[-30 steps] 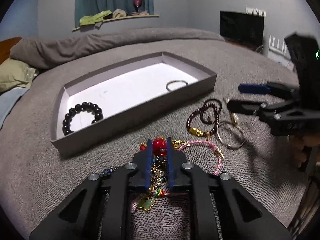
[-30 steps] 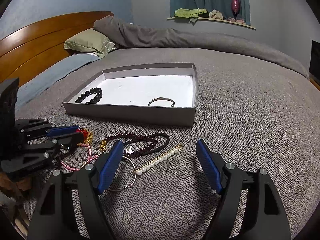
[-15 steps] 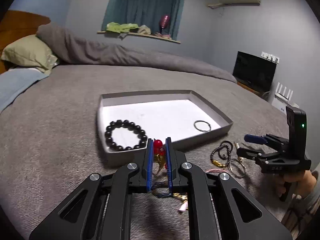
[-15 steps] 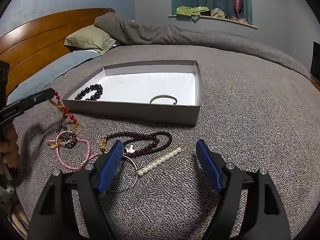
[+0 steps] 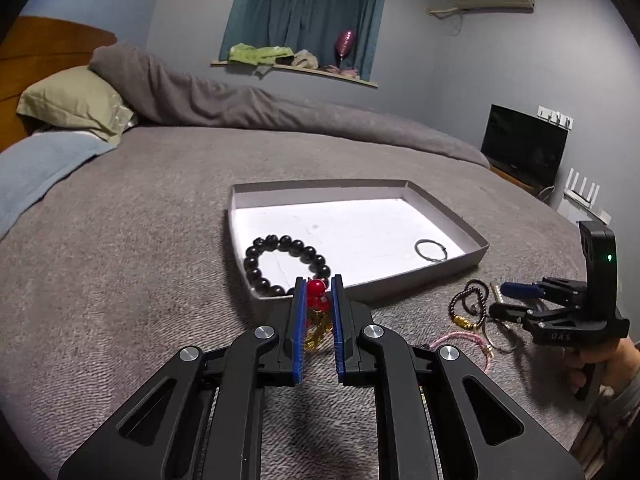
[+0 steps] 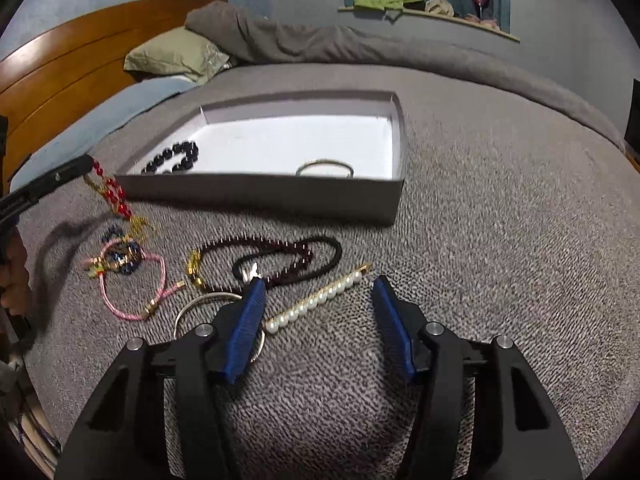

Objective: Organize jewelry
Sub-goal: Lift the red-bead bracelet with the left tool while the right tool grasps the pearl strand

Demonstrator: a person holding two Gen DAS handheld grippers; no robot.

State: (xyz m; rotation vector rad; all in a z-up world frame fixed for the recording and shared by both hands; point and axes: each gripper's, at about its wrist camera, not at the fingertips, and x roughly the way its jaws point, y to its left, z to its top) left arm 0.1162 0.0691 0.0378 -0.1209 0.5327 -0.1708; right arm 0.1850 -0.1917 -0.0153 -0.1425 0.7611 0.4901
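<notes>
Jaws of left gripper [image 5: 316,292] pinch red-bead strand [image 6: 114,196], trailing diagonally to bedspread [image 6: 480,240]; right gripper [image 6: 318,292] closing, unloaded.

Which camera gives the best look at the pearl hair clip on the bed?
The right wrist view. The pearl hair clip lies there in full, a row of pearls on the grey blanket between the closing fingers of the right gripper, untouched. In the left wrist view only one end shows beside that gripper.
</notes>
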